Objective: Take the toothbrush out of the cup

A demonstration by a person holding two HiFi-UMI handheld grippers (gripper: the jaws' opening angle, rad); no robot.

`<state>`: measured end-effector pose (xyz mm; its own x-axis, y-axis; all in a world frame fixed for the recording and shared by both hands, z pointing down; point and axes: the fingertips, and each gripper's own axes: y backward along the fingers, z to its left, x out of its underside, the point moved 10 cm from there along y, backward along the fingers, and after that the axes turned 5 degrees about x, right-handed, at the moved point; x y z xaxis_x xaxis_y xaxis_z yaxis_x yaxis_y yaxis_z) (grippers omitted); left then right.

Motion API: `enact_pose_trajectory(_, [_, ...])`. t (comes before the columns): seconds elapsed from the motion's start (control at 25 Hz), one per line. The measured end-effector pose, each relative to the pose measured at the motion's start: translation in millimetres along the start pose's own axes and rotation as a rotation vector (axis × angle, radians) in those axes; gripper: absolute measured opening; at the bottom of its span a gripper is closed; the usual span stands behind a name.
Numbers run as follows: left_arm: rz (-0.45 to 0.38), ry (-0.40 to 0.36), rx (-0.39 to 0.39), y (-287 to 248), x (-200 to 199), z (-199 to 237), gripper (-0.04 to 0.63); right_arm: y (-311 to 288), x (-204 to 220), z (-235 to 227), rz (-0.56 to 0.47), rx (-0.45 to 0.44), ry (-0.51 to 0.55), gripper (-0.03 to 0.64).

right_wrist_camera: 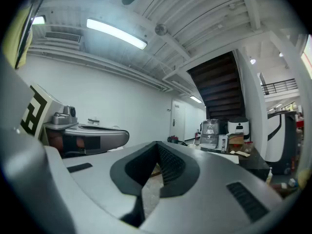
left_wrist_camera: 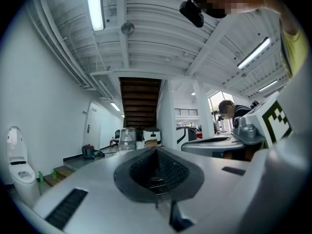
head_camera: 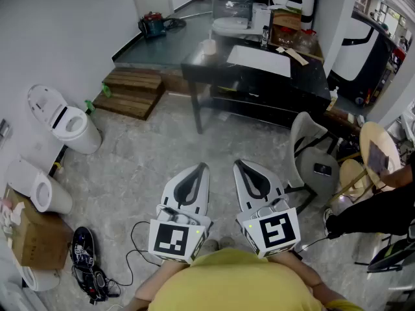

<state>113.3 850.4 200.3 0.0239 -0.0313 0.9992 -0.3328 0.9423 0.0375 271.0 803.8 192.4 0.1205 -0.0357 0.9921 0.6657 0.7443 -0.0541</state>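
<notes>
The left tongs (head_camera: 202,167) and right tongs (head_camera: 238,164) are pale grey with black inner pads. Each carries a cube (head_camera: 174,238) patterned in black-and-white squares. The shirt (head_camera: 233,284) is yellow. The floor (head_camera: 142,167) is mottled grey, the surface (head_camera: 308,76) black, the toilet (head_camera: 68,125) white, the steps (head_camera: 133,89) brown.

I count two grippers, the left gripper (head_camera: 201,170) and the right gripper (head_camera: 243,167). Two toilets (head_camera: 71,125) (head_camera: 39,190), one black table (head_camera: 305,76), one cup (head_camera: 209,46), one grey chair (head_camera: 308,141), one cardboard box (head_camera: 26,238).
</notes>
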Motion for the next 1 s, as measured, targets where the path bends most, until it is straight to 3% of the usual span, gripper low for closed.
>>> enact_pose_trajectory(1.0, [0.014,0.026,-0.036,-28.8,9.3,-29.0,0.011,4.3,15.7,-42.5,-0.004,-0.081,-0.065,0.014])
